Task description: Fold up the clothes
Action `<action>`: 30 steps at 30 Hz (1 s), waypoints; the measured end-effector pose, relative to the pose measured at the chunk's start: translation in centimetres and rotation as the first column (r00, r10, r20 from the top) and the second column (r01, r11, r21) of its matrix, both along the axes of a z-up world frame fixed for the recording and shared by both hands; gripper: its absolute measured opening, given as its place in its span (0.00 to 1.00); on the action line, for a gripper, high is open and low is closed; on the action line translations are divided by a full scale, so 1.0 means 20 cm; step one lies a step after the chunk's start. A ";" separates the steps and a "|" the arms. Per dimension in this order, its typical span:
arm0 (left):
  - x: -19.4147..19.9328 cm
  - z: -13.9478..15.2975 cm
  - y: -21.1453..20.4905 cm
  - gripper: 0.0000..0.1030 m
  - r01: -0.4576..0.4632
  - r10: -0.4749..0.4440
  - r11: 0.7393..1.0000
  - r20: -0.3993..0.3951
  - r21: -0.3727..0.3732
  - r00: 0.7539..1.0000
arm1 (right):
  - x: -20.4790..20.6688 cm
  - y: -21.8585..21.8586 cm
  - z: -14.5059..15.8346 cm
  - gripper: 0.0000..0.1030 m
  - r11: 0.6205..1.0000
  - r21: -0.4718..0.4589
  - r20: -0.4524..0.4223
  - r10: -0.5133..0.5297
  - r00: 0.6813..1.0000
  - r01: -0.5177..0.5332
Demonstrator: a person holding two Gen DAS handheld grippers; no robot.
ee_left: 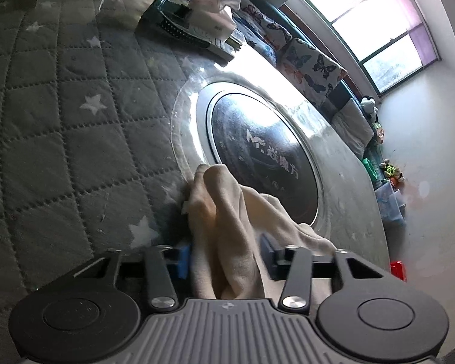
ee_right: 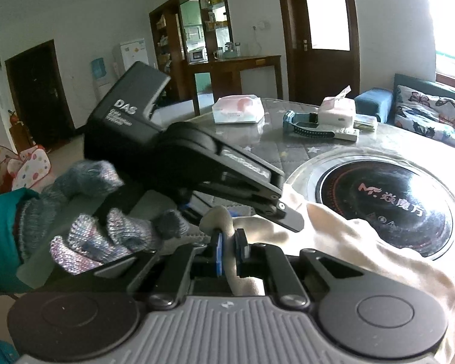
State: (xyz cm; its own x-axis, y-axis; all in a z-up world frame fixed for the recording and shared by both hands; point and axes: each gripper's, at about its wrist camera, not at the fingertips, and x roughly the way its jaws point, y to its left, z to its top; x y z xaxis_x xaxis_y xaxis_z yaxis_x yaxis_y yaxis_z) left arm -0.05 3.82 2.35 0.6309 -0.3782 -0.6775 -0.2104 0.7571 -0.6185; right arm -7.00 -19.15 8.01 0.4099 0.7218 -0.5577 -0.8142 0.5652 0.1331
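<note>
The cream cloth (ee_right: 333, 236) lies bunched on the tabletop (ee_left: 60, 127), partly over a round black cooker plate (ee_right: 388, 203) with "Mr." and Chinese letters on it. The right gripper (ee_right: 231, 250) is pressed together, pinching a fold of the cloth. The left gripper (ee_left: 226, 257) has the cloth between its blue pads (ee_left: 183, 259) and squeezes it. Its black body says "DAS". A gloved hand (ee_right: 106, 230) holds it.
</note>
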 end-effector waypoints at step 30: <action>-0.01 0.01 -0.07 0.22 0.054 -0.060 0.989 0.041 0.138 0.997 | 0.43 -0.84 -0.26 0.42 0.799 -0.059 -0.066 -0.602 0.796 0.599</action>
